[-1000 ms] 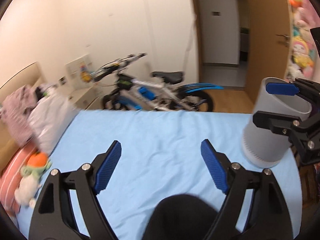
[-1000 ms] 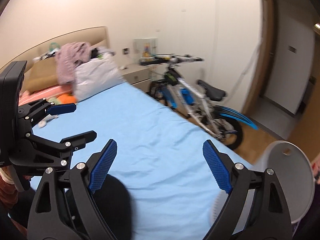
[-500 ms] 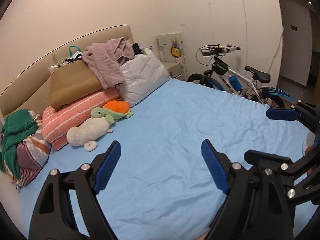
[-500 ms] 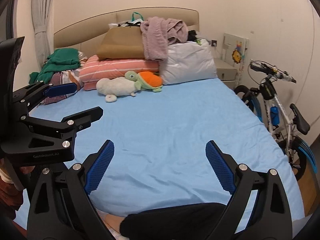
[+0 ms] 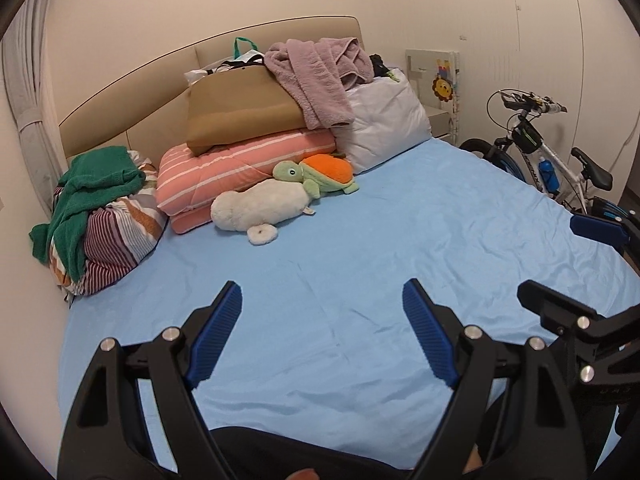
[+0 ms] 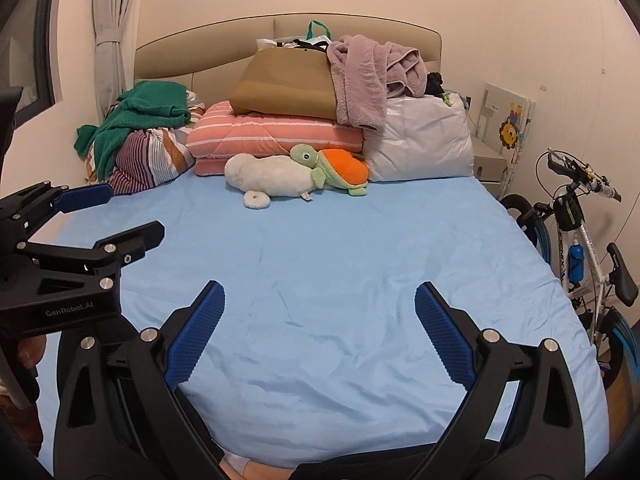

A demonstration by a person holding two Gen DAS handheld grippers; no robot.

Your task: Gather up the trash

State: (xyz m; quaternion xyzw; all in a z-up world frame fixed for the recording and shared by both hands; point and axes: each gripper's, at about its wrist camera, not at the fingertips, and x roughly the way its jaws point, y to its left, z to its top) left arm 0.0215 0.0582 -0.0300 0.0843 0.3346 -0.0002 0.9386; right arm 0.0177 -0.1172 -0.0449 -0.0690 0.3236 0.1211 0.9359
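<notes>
**Two empty tongs over a bed with no trash in sight**

Both tongs hang over the foot of the big bed with the blue sheet (image 5: 360, 248). The left gripper (image 5: 322, 330) is wide, with nothing between its blue pads. The right gripper (image 6: 320, 330) is wide too, and it holds nothing.

Where is the trash? No scrap, wrapper or bottle shows on the sheet. No bin shows in either view. So the task's thing is not in view, or it is hidden.

At the head of the bed there is a pile. A white plush toy (image 5: 260, 208) lies beside a green turtle toy (image 5: 316, 176). Behind them are a pink striped blanket (image 5: 240, 164), a brown bag (image 5: 240, 112), a purple towel (image 5: 316, 76) and a white pillow (image 5: 384, 120). A green cloth (image 5: 88, 188) lies on a striped pillow at the left. A bike (image 6: 580, 232) stands beside the bed. None of these looks like trash to me.

This looks like a looking-around step. It fits two times: the trash may be all picked up, or some may be left out of sight. The pictures cannot settle which. Any next move needs the trash seen first, then wide tongs set around it.
</notes>
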